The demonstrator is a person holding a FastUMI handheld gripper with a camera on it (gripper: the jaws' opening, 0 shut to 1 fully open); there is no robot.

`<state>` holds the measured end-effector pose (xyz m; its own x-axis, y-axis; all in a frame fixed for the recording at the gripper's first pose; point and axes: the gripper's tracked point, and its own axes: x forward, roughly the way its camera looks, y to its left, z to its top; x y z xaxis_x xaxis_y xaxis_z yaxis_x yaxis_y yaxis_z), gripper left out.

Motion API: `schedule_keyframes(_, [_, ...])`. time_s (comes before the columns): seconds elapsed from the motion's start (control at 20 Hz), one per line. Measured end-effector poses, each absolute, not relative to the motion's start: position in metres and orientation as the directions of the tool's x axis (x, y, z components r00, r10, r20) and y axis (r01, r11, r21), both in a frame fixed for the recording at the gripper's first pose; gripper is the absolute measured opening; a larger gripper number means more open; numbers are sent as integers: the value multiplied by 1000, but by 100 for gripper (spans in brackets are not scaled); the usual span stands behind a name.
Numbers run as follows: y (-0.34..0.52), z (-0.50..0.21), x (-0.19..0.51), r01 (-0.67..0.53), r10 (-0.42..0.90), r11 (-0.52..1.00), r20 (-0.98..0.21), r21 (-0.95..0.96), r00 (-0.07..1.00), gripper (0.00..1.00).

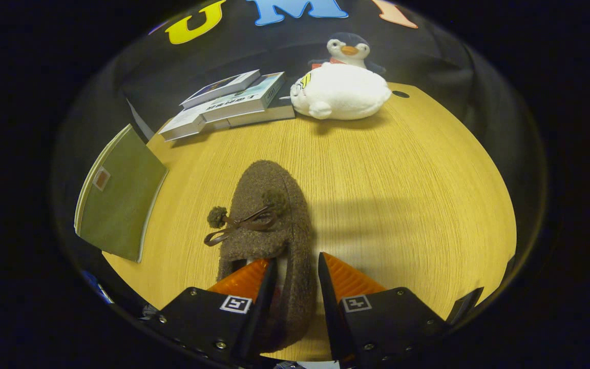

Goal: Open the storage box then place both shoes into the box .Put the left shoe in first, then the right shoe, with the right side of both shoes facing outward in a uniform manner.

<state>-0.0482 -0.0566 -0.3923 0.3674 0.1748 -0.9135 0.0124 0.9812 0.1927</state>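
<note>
The brown shoe (269, 215) is seen at lower centre on the surface (402, 195), its right side wall gripped between the jaws of the gripper (295, 279). Carrying to the box is judged next; a steady lift is called for.

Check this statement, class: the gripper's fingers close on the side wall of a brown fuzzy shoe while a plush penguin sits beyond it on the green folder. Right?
Not quite: the gripper view shows the plush penguin on the wooden table, beside the books; the green folder lies apart. The gripper does clamp the shoe.
</note>
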Motion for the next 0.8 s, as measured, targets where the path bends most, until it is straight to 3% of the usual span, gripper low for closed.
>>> schedule_keyframes(0.1, [-56, -392, -47, 45, 167, 980, -918, 196, 360, 27])
schedule_keyframes(0.2, [-64, -389, -46, 59, 122, 986, -925, 153, 360, 27])
schedule_keyframes(0.3, [-72, -390, -48, 140, 97, 978, -931, 154, 351, 0])
schedule_keyframes(0.5, [-62, -378, -44, 271, 143, 929, -922, 250, 360, 0])
schedule_keyframes(0.8, [-36, -336, -30, 315, 148, 902, -898, 294, 415, 0])
